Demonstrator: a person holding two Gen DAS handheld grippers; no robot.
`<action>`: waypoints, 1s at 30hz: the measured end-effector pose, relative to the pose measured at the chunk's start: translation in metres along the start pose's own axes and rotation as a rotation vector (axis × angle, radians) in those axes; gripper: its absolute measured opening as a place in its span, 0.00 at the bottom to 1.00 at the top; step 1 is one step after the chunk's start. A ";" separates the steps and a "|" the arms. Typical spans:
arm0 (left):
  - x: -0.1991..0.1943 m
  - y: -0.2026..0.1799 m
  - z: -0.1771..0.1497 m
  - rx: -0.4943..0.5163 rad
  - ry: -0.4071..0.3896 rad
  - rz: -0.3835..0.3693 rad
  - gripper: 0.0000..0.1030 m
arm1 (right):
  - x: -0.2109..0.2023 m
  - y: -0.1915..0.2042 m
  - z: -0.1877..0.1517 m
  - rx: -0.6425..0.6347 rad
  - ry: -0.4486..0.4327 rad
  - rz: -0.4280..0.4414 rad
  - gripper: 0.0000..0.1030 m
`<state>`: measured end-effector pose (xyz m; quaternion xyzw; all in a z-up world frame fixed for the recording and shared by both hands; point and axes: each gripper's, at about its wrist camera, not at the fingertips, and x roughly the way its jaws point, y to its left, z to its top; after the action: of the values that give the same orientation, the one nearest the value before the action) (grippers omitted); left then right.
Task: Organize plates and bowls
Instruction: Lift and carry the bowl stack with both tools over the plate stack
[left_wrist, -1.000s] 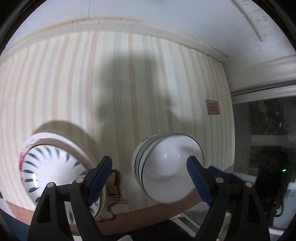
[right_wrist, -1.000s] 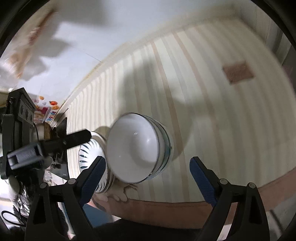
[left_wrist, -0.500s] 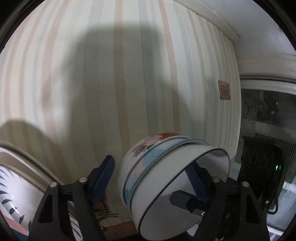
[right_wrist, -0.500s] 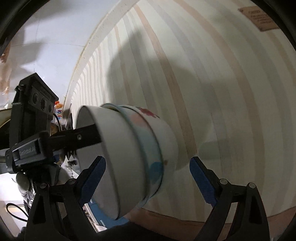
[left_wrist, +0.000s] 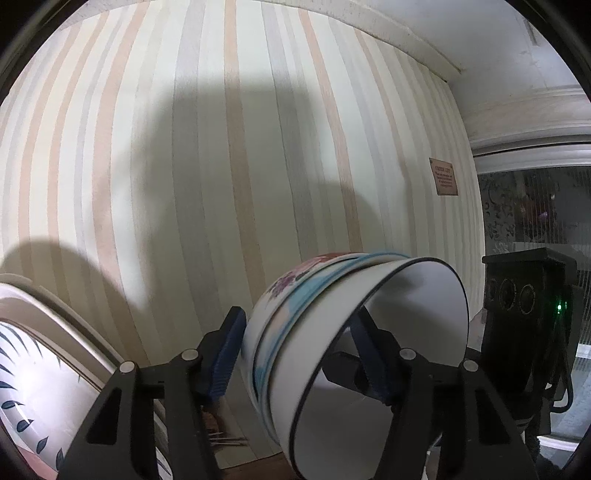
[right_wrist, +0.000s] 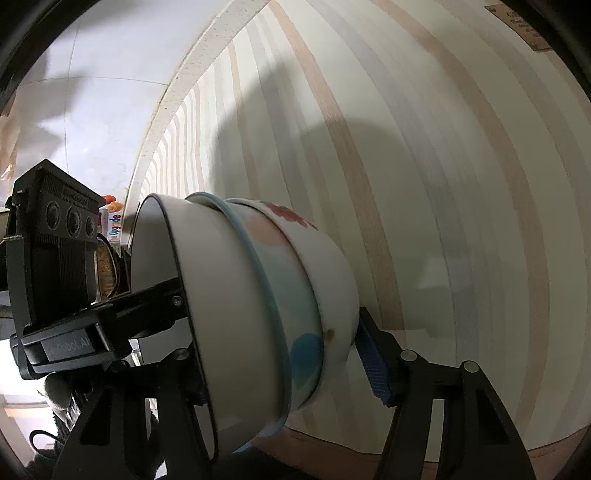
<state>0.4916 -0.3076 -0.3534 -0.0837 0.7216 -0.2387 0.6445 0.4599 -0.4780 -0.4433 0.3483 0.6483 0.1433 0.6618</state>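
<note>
Basically a nested stack of bowls (left_wrist: 332, 354) sits tipped on its side on the striped tablecloth (left_wrist: 184, 184), between both grippers. Left gripper (left_wrist: 295, 354) jaws closing around the stack, one pad beside the flowered outer bowl, the other inside the white black-rimmed bowl (left_wrist: 406, 314); pad contact unclear. Right gripper (right_wrist: 284, 354) jaws closing too, stack between them, far pad just beside the base, touching or not I cannot tell. Patterned plate (left_wrist: 33, 387) lies near left. Small brown label (left_wrist: 443, 176) far right on the cloth.
</note>
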 end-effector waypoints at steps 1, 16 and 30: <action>0.000 -0.001 0.000 -0.001 -0.003 0.003 0.55 | 0.000 0.002 0.000 -0.008 -0.004 -0.004 0.63; -0.025 0.003 -0.007 -0.028 -0.021 0.031 0.55 | -0.003 0.015 0.003 -0.013 0.016 0.026 0.60; -0.090 0.021 -0.025 -0.046 -0.082 0.052 0.55 | -0.008 0.081 -0.002 -0.086 0.032 0.057 0.60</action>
<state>0.4857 -0.2449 -0.2811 -0.0895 0.7019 -0.2017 0.6772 0.4781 -0.4248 -0.3843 0.3355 0.6418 0.1956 0.6612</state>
